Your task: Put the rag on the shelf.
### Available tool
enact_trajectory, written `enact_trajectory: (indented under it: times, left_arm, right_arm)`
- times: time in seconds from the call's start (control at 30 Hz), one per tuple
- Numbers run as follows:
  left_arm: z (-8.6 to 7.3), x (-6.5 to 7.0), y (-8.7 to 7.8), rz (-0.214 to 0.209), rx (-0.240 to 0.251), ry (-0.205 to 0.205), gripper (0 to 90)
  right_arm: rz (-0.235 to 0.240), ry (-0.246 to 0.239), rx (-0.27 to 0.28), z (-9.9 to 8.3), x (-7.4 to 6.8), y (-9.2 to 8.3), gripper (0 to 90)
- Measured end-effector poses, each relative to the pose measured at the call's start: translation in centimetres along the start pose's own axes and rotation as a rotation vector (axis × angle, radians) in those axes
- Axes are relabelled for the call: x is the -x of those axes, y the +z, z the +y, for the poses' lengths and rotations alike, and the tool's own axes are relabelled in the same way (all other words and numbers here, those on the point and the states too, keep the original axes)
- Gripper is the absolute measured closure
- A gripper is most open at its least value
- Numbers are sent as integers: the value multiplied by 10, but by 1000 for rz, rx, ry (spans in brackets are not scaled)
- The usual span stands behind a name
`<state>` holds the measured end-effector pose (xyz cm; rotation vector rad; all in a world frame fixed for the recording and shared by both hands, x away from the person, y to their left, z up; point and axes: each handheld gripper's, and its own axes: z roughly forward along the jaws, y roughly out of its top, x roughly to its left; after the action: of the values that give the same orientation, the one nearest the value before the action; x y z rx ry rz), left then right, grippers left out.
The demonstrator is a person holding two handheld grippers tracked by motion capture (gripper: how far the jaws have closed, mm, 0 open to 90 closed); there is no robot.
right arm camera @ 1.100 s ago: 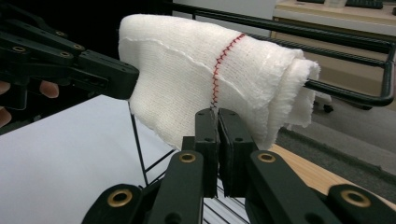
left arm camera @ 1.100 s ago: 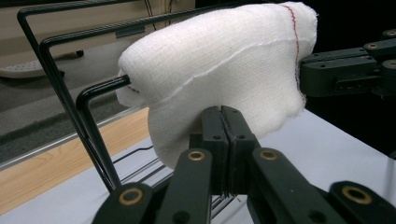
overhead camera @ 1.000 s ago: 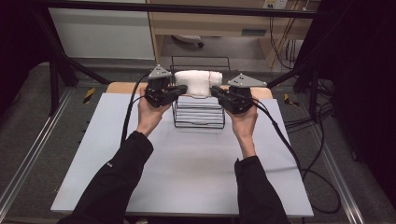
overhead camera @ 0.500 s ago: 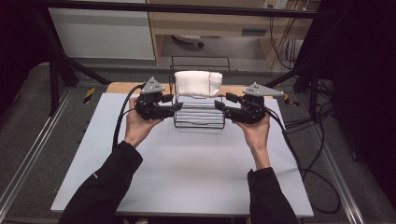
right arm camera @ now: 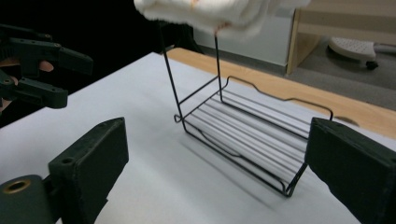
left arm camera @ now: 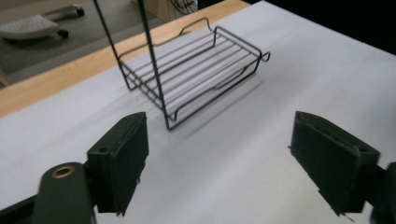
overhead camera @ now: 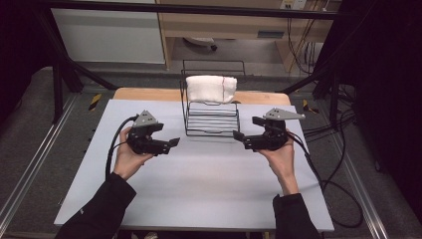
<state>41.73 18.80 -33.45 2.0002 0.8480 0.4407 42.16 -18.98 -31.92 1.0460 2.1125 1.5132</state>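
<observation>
Here the folded white terry towel (overhead camera: 210, 89) lies on the top shelf of the black two-tier wire rack (overhead camera: 211, 119), which stands at the far middle of the pale grey table top (overhead camera: 199, 194). The left gripper (overhead camera: 169, 144) hovers low over the table to the rack's left, its jaws just opened, spread wide with nothing between them. The right gripper (overhead camera: 243, 137) sits just beside the rack's right front corner, its jaws likewise just opened, empty. Both are apart from towel and rack.
</observation>
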Motion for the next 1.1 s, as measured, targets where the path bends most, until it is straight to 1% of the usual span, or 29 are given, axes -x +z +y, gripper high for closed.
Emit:
enact_trajectory:
  times: [0.1,0.23,0.4,0.53,0.63,0.67,0.8,0.9,1.0,1.1]
  left_arm:
    - [-17,-4,-5,7,0,-24,130]
    - [-38,-9,-14,22,-4,-36,75]
    - [-64,-16,-24,37,-9,-60,59]
    - [-85,-21,-31,41,-21,-71,59]
    - [-99,-23,-36,42,-28,-80,59]
    - [-103,-24,-37,44,-31,-79,59]
    - [-119,-27,-44,48,-33,-95,59]
    - [-127,-29,-47,46,-35,-102,61]
    - [-134,-30,-49,48,-39,-101,60]
    - [-140,-32,-50,47,-37,-106,60]
  right_arm:
    - [3,4,-29,-10,1,1,29]
    - [21,13,-45,-26,5,0,15]
    - [37,23,-57,-46,10,-3,10]
    - [49,17,-70,-61,11,-5,5]
    - [54,27,-77,-72,12,-7,5]
    - [55,35,-85,-75,12,-7,4]
    - [56,36,-111,-89,14,-9,4]
    - [59,42,-122,-100,15,-10,4]
    - [65,49,-132,-112,16,-14,4]
    - [59,65,-153,-124,18,-18,4]
